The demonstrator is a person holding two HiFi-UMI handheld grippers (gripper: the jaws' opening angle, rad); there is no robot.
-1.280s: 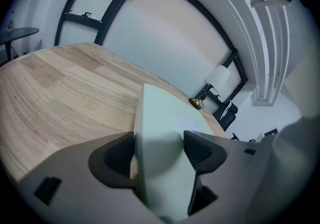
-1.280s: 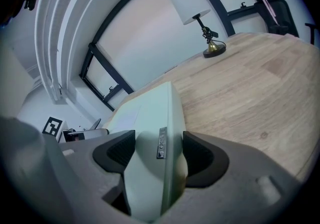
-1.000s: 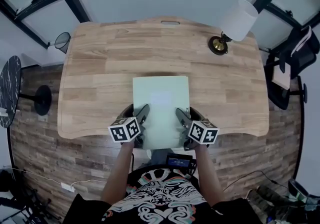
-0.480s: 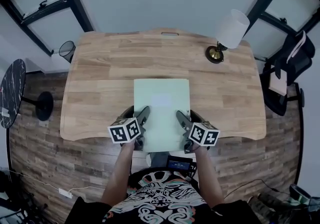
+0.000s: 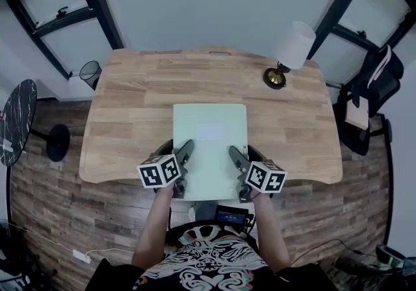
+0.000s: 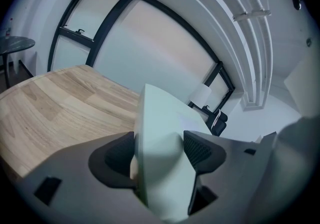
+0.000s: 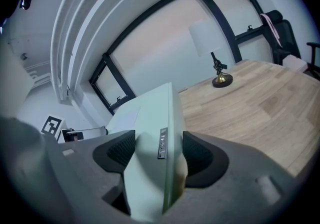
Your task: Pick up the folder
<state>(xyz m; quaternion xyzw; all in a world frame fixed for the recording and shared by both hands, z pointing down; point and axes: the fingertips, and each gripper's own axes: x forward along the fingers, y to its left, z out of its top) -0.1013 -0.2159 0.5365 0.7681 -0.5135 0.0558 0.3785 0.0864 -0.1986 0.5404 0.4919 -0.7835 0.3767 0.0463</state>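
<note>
A pale green folder [image 5: 209,143] is held flat above the near part of the wooden desk [image 5: 130,101], its near end past the desk's front edge. My left gripper [image 5: 183,161] is shut on the folder's near left edge, and my right gripper [image 5: 235,162] is shut on its near right edge. In the left gripper view the folder [image 6: 162,148] fills the gap between the dark pads [image 6: 200,149]. In the right gripper view the folder [image 7: 157,153], with a small label on its spine, is pinched between the pads [image 7: 197,152].
A table lamp [image 5: 289,52] with a white shade and brass base stands at the desk's far right corner. A black office chair [image 5: 370,98] is to the right, a wire bin [image 5: 91,72] and a round dark side table [image 5: 16,121] to the left.
The folder and both grippers keep their hold and place relative to each other. The head view has shifted so the desk sits slightly lower and further back in the frame.
</note>
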